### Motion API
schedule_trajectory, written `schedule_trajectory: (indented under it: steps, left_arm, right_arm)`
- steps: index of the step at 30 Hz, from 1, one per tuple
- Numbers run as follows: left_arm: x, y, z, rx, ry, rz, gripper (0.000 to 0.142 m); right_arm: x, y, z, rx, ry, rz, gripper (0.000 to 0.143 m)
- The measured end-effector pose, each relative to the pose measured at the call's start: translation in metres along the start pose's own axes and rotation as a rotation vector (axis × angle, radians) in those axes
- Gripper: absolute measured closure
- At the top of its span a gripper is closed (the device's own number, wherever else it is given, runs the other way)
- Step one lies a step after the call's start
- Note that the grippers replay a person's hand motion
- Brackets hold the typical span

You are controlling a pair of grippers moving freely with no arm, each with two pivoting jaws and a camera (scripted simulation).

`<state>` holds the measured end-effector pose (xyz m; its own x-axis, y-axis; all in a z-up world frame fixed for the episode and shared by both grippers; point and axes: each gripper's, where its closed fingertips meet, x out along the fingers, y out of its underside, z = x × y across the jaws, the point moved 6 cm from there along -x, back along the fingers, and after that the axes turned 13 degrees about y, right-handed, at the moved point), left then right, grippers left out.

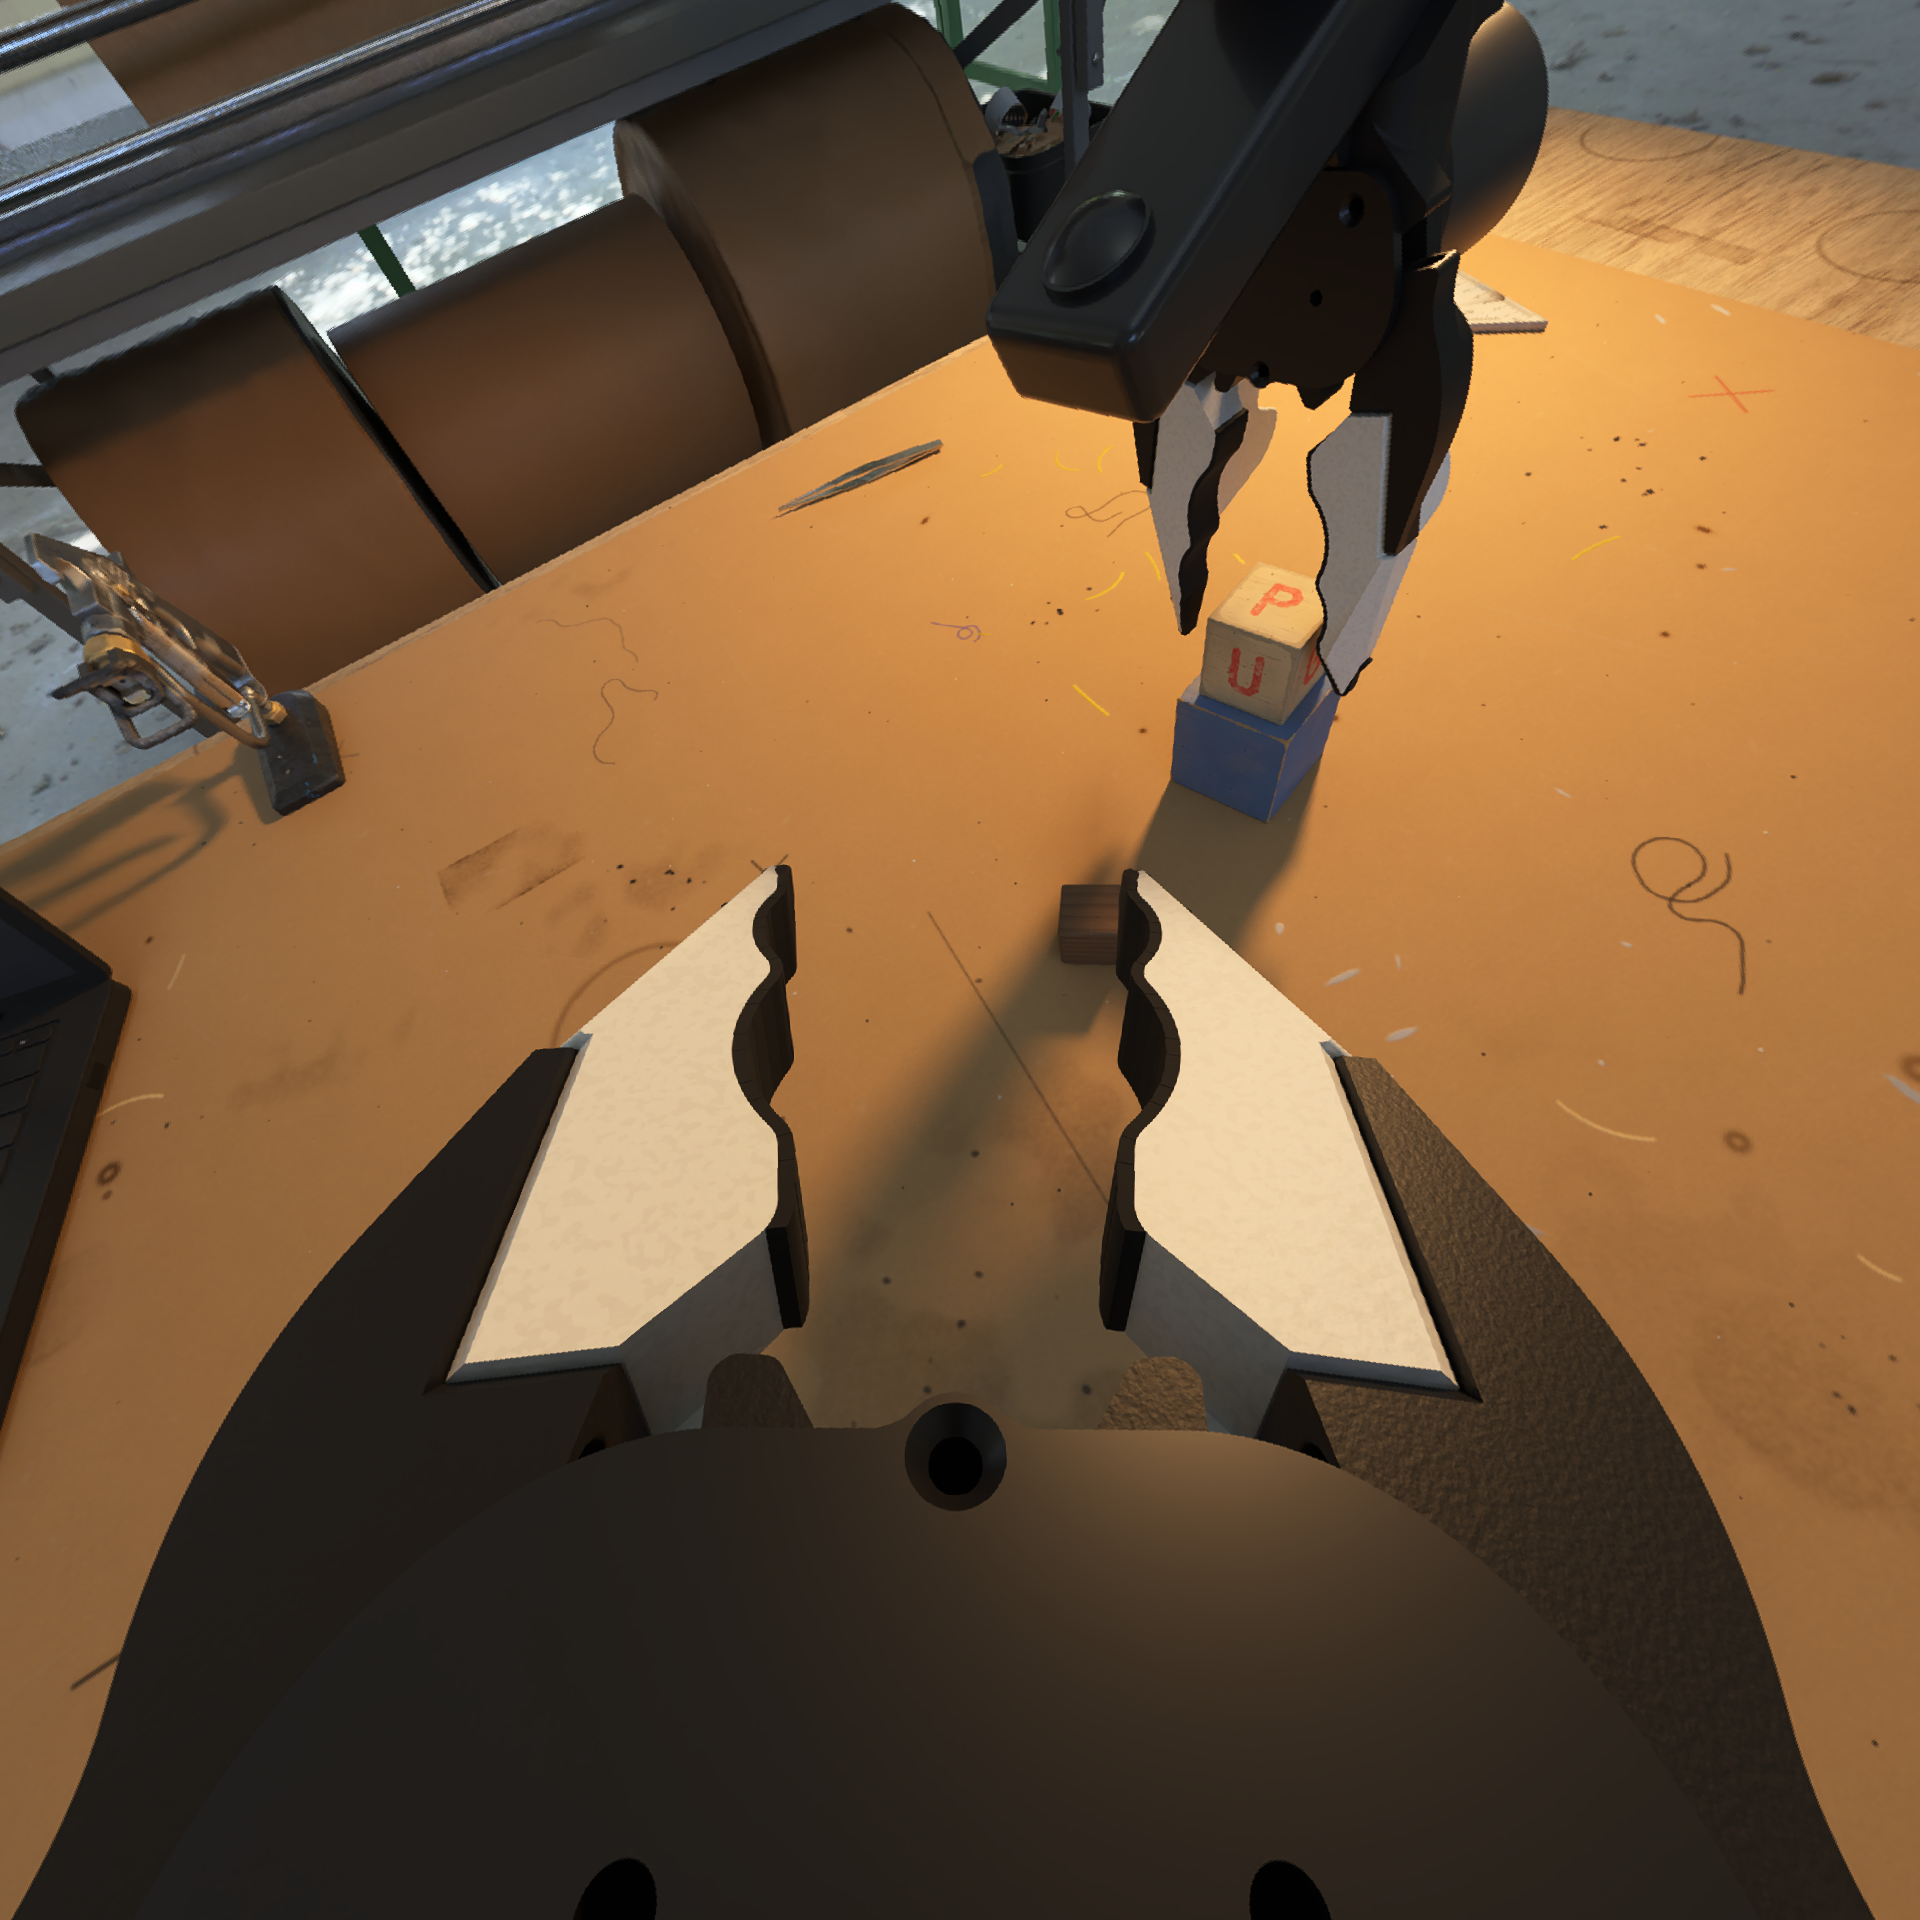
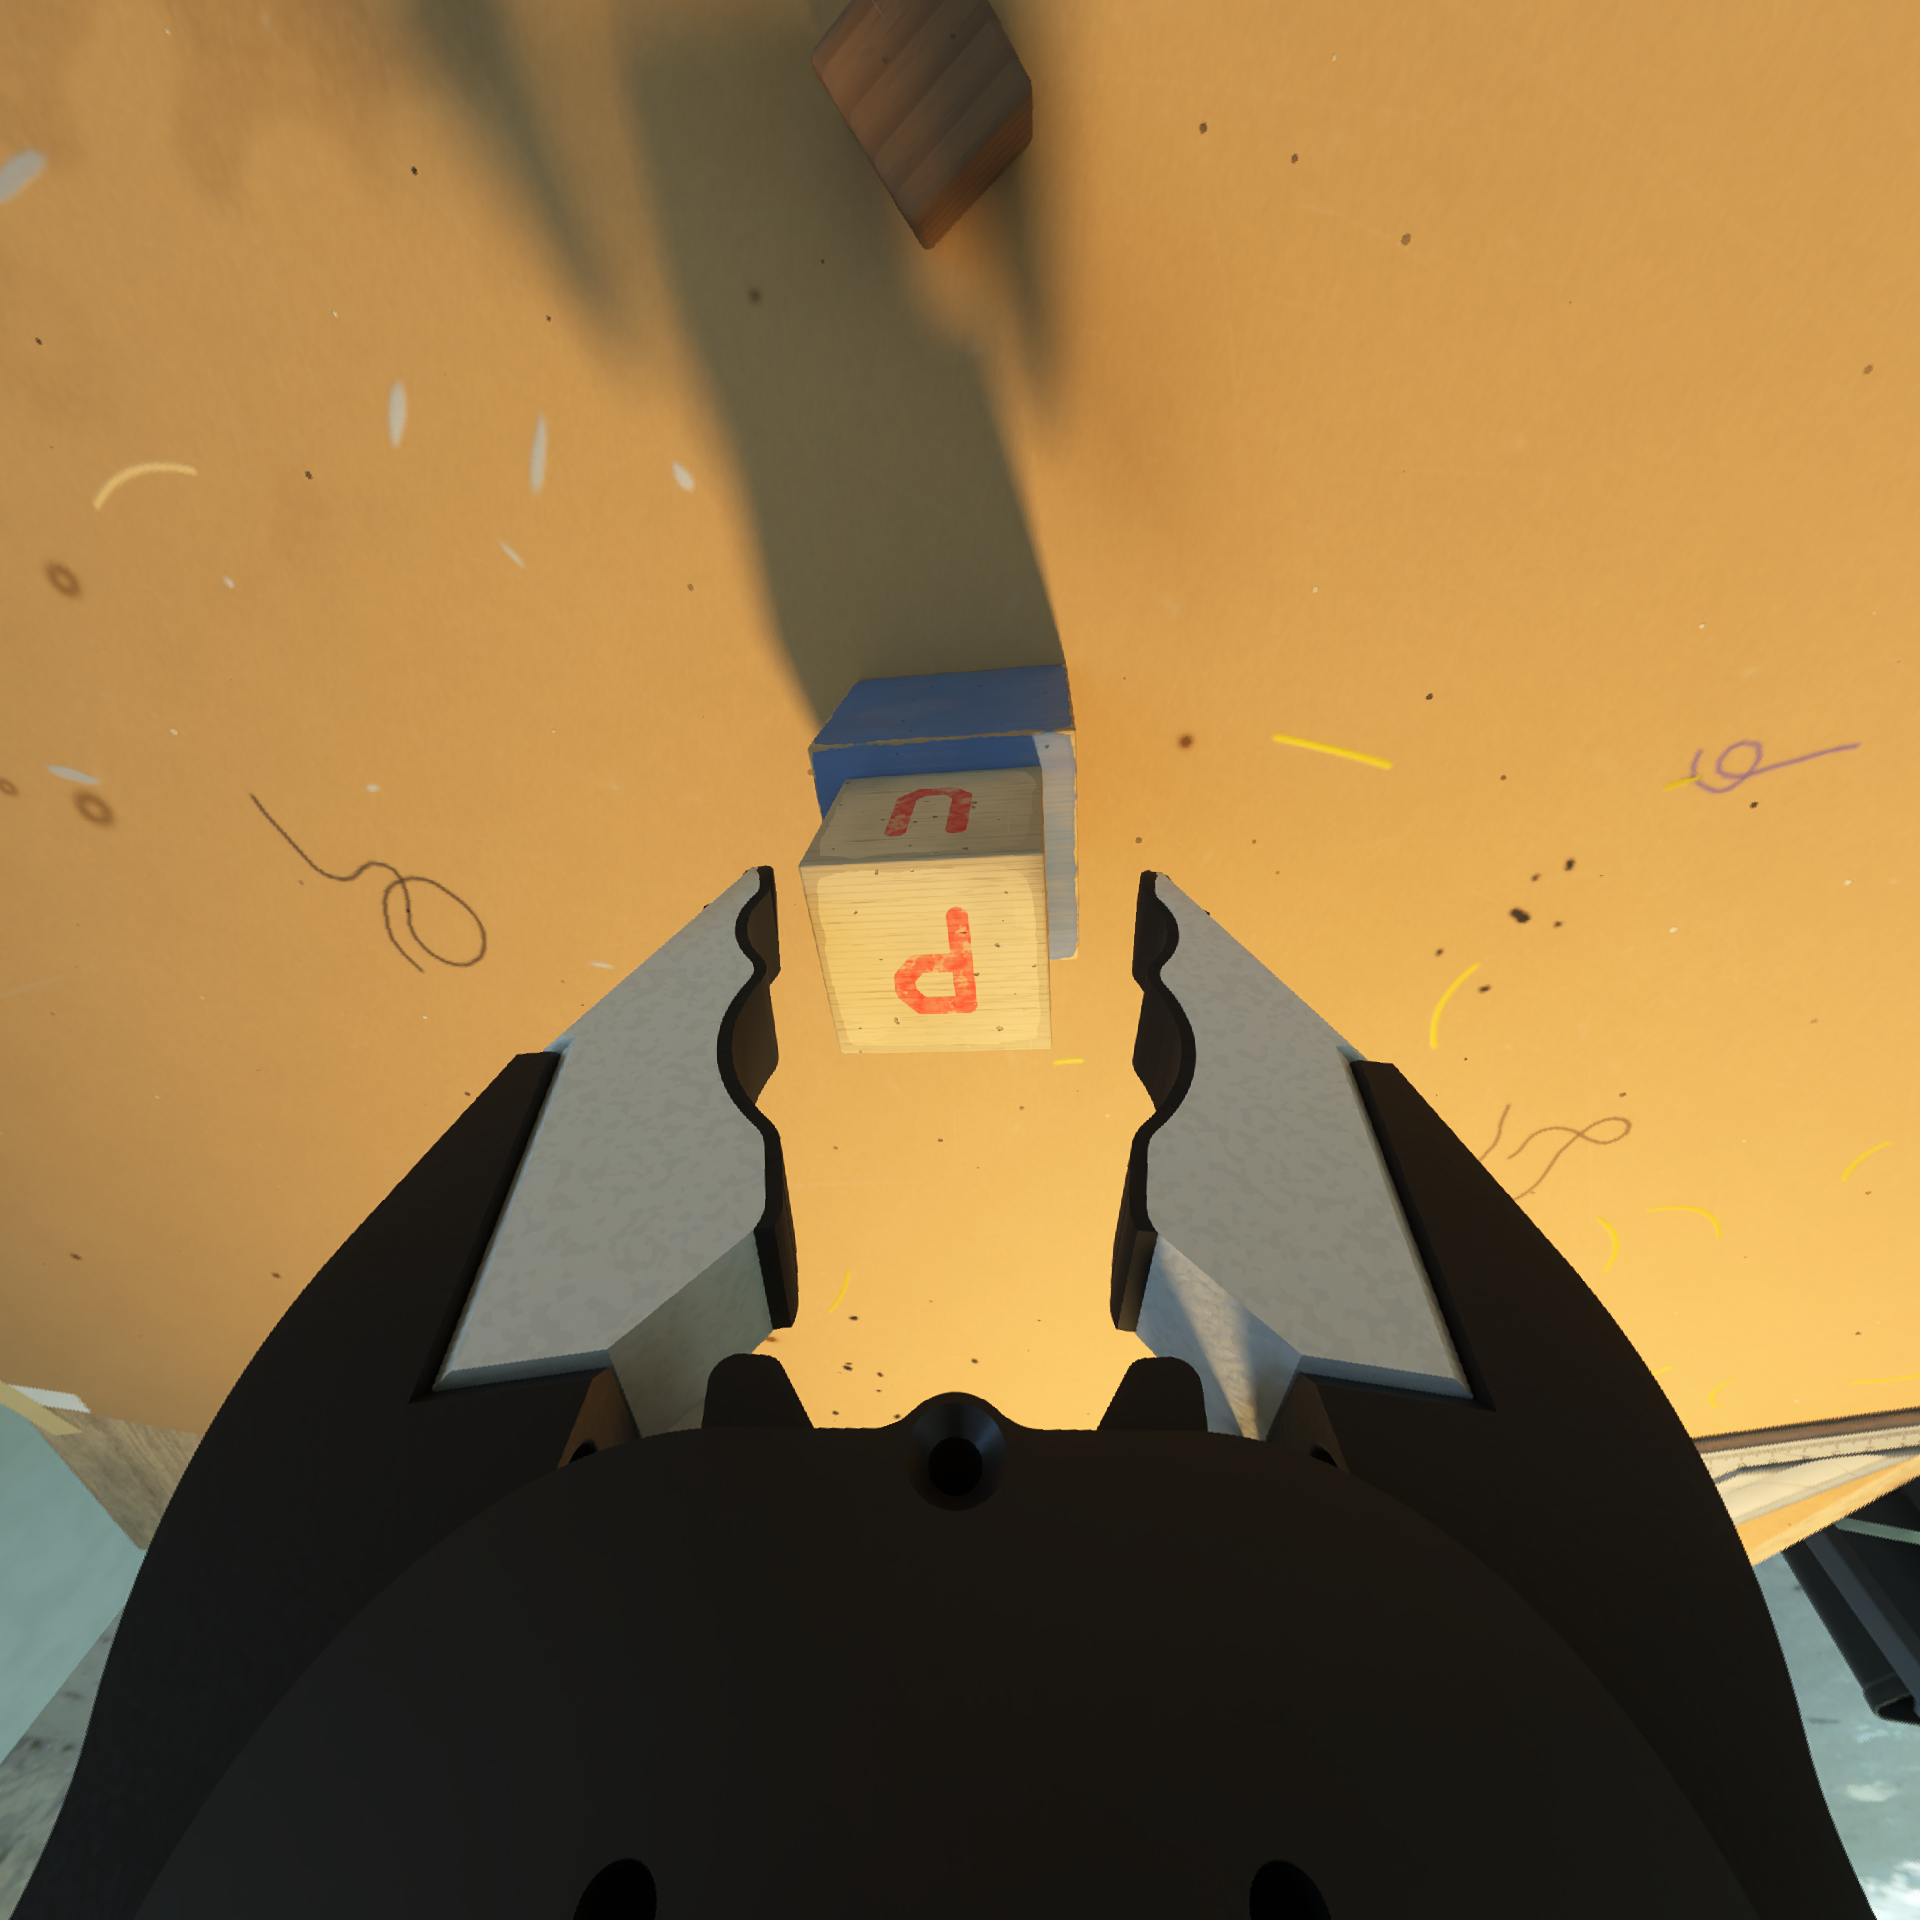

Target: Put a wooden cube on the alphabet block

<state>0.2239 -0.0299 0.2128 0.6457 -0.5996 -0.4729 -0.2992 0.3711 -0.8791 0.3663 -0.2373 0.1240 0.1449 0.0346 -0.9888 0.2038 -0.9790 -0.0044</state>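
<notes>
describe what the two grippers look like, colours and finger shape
Both match: the left gripper and right gripper have a rounded matte black body with round holes, and two tapering fingers faced in speckled off-white, with wavy dark inner edges. No cables or markings show.

Place: my workshop.
Evidence: scuffed, pencil-marked worktop (image 1: pixel 831 727); brown paper rolls (image 1: pixel 540 395); metal clamp (image 1: pixel 156 655); tweezers (image 1: pixel 862 476).

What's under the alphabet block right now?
A blue block sits directly under the alphabet block, on the table. Their contact face is covered. The dark wooden cube lies apart, nothing stacked on it.
</notes>
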Motion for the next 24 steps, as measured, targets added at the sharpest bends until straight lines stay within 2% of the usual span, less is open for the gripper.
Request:
schedule_trajectory:
  steps: [13,18,24]
  left_arm:
    - [0.001,0.001,-0.001,0.005,0.001,0.014,0.08]
    - [0.001,0.002,0.001,-0.006,0.005,0.011,0.078]
    - [0.025,0.01,0.002,-0.027,0.067,0.05,0.069]
  right_arm:
    - [0.0,-0.002,-0.002,0.013,0.018,-0.022,0.073]
    - [-0.021,-0.004,-0.01,0.05,0.12,-0.1,0.058]
    - [-0.073,0.022,0.0,0.208,0.329,-0.362,0.037]
